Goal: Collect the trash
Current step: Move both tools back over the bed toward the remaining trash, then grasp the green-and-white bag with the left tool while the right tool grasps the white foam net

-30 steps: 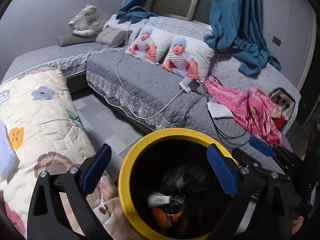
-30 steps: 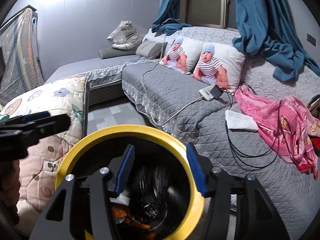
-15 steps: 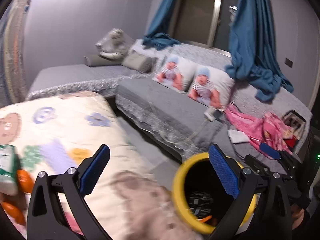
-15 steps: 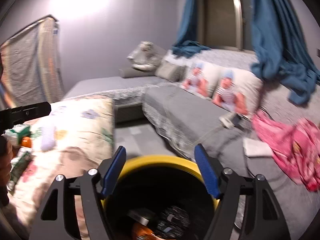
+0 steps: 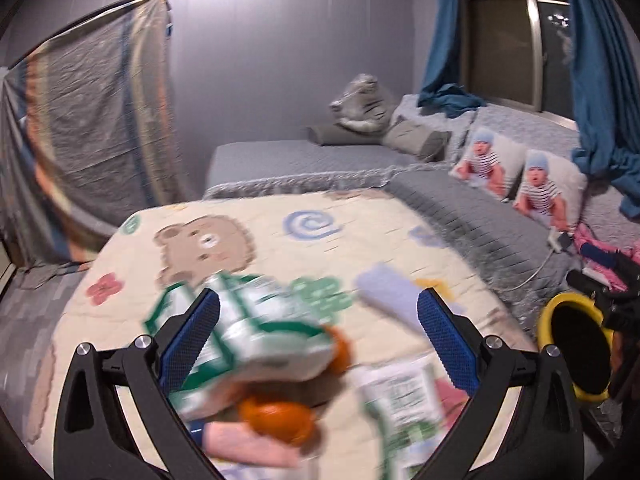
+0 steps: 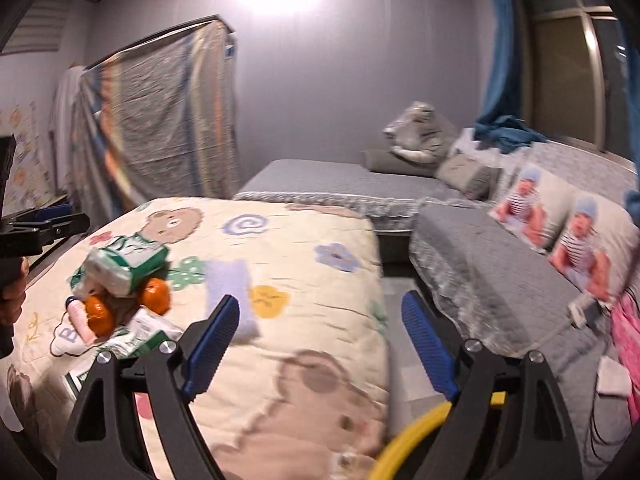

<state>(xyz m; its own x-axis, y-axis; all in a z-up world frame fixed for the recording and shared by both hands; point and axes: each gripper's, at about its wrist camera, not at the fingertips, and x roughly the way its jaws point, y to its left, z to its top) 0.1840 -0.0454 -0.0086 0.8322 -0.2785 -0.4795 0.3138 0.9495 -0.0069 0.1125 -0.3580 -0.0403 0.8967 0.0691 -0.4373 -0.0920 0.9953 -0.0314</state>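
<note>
A pile of trash lies on the cream cartoon quilt (image 5: pixel 280 240): a green-and-white packet (image 5: pixel 248 328), orange peels (image 5: pixel 276 420), a pink tube (image 5: pixel 248 446) and a second green-white wrapper (image 5: pixel 400 396). My left gripper (image 5: pixel 316 340) is open, its jaws on either side of the packet, just above the pile. The pile also shows in the right wrist view (image 6: pixel 124 272) at left. My right gripper (image 6: pixel 320 336) is open and empty above the quilt's near corner. The yellow-rimmed black bin (image 5: pixel 576 356) stands at the right; its rim (image 6: pixel 416 428) shows under the right gripper.
A grey quilted sofa (image 6: pixel 500 280) with two baby-print pillows (image 6: pixel 560 224) runs along the right. A pink cloth (image 6: pixel 628 340), a charger and cables lie on it. A striped blanket (image 5: pixel 92 128) hangs at the back left. A pale blue cloth (image 6: pixel 230 292) lies on the quilt.
Both grippers have swung left and away from the bin. The left gripper now hovers over the trash pile on the quilt. The bin has slid to the right edge of view.
</note>
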